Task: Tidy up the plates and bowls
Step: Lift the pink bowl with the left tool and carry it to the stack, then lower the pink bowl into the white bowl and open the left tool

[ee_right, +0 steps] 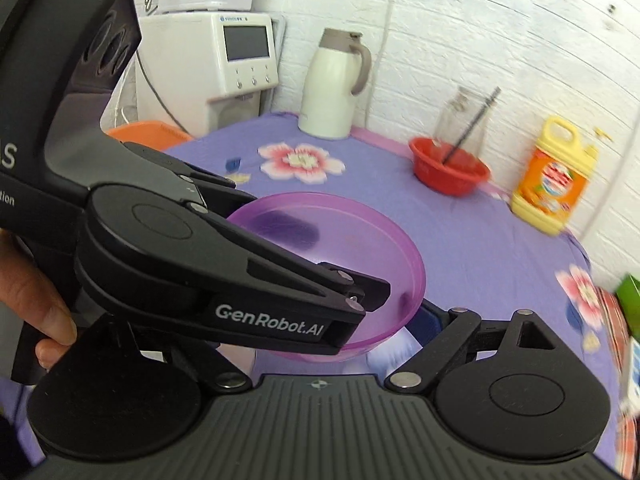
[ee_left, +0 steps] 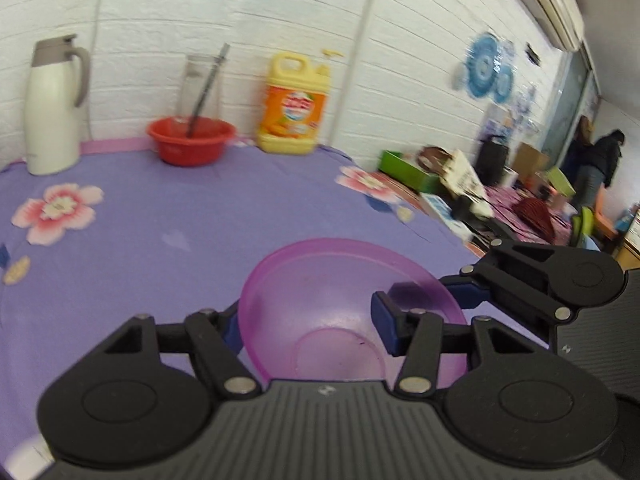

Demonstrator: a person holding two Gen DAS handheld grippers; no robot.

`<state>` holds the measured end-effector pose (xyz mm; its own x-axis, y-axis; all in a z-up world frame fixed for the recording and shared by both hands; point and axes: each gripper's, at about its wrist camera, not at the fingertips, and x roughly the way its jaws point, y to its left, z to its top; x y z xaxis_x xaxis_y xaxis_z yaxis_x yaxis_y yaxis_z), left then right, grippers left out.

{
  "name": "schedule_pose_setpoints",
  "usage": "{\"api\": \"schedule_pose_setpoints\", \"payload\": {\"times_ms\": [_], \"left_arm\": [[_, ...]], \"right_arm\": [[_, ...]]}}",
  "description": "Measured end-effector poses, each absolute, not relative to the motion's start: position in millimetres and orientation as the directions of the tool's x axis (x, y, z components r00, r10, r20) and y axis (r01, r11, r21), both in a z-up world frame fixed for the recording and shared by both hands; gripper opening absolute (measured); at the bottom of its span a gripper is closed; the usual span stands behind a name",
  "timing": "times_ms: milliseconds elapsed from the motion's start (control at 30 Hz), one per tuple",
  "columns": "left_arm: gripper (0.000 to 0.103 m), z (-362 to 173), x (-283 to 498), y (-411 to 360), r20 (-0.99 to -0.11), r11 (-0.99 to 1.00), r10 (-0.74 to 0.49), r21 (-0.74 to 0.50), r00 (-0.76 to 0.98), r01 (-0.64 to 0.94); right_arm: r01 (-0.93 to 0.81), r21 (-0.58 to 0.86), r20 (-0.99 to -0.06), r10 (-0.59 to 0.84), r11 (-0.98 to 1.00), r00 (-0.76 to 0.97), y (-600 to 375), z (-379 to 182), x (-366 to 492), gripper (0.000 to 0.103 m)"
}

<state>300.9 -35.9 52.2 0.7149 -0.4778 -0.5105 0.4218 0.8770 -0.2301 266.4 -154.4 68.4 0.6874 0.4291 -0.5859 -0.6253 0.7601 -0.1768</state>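
Two black hand-held grippers lift a translucent purple plastic bowl (ee_left: 344, 312) above a lilac flowered tablecloth (ee_left: 160, 240). The left gripper (ee_left: 308, 328) pinches the bowl's rim between its blue pads. The right gripper (ee_right: 400, 320) reaches its far rim; whether it clamps cannot be told. A red plastic basin (ee_left: 190, 140) stands by the wall.

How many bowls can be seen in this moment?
2. A purple bowl is held up over the table near the cameras, with both tools at its rim; a red bowl sits on the cloth by the back wall, beside the yellow detergent jug. No others show.
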Motion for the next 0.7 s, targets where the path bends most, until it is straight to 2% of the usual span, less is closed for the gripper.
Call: {"api": "schedule_pose_setpoints", "payload": {"times_ms": [167, 300, 467, 567, 700], "left_arm": [[0.053, 35.2, 269.4, -76.8, -0.532, 0.859, -0.505, -0.230, 0.680, 0.458], [0.053, 30.9, 264.6, -88.8, -0.539, 0.854, -0.515, -0.252, 0.667, 0.456], [0.054, 25.8, 266.9, -98.2, -0.549, 0.865, -0.492, -0.219, 0.676, 0.452], [0.063, 17.5, 267.3, -99.8, -0.545, 0.882, -0.454, -0.167, 0.704, 0.440], [0.063, 4.8, 272.0, -95.5, -0.562, 0.884, -0.455, -0.194, 0.691, 0.425]], "right_arm": [[-0.585, -0.183, -0.605, 0.379, 0.790, 0.701, -189.3, 47.2, 225.0, 0.103], [-0.557, -0.166, -0.584, 0.374, 0.814, 0.721, -207.4, 37.7, 211.5, 0.103], [-0.537, -0.164, -0.551, 0.375, 0.827, 0.745, -215.4, 32.4, 213.2, 0.103], [-0.521, -0.158, -0.535, 0.371, 0.839, 0.759, -219.4, 24.9, 214.2, 0.103], [-0.498, -0.135, -0.532, 0.361, 0.857, 0.766, -225.3, 13.3, 214.2, 0.103]]}}
